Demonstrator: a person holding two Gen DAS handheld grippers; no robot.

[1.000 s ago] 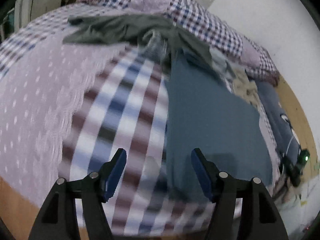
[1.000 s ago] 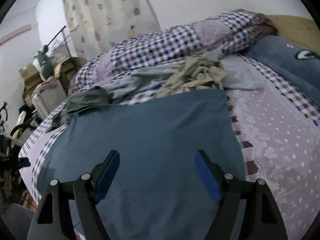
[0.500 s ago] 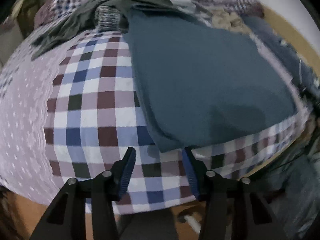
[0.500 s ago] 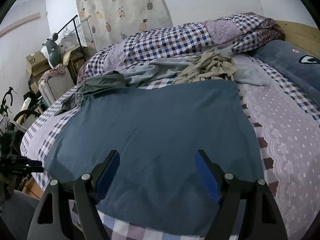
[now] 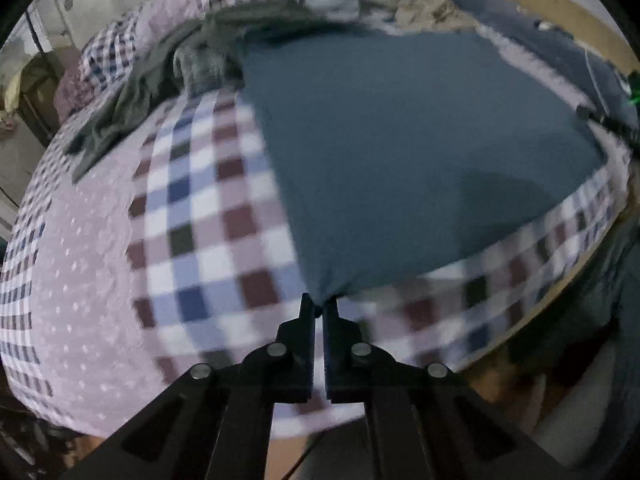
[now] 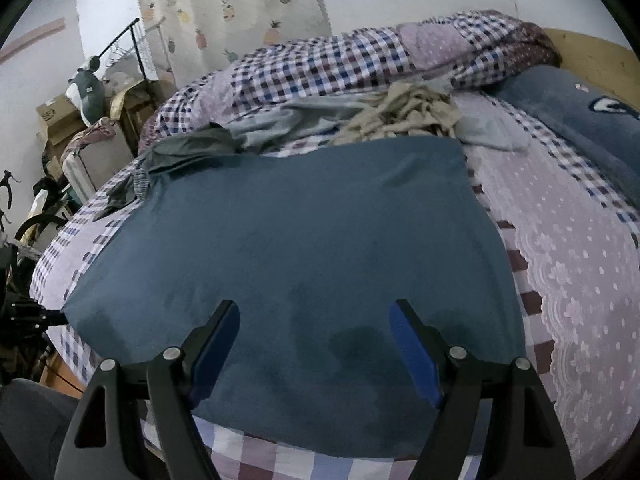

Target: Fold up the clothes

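Blue cloth point(image 5: 400, 152) corner pinched in left hand-held gripper point(image 5: 319, 308)

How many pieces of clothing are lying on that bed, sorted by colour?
Dark blue, spread flat, its corner pinched by the left gripper: 1
Dark green-grey, crumpled: 1
Light grey-blue, crumpled: 1
Beige, crumpled: 1
Total: 4, as far as the heap shows; more may be hidden beneath. The right gripper hovers open over the dark blue one.

A bed point(image 6: 568, 264) in checked and dotted lilac covers carries a flat blue cloth point(image 6: 304, 240) — behind it lie rumpled clothes point(image 6: 400, 116) and a rolled quilt point(image 6: 320, 68).
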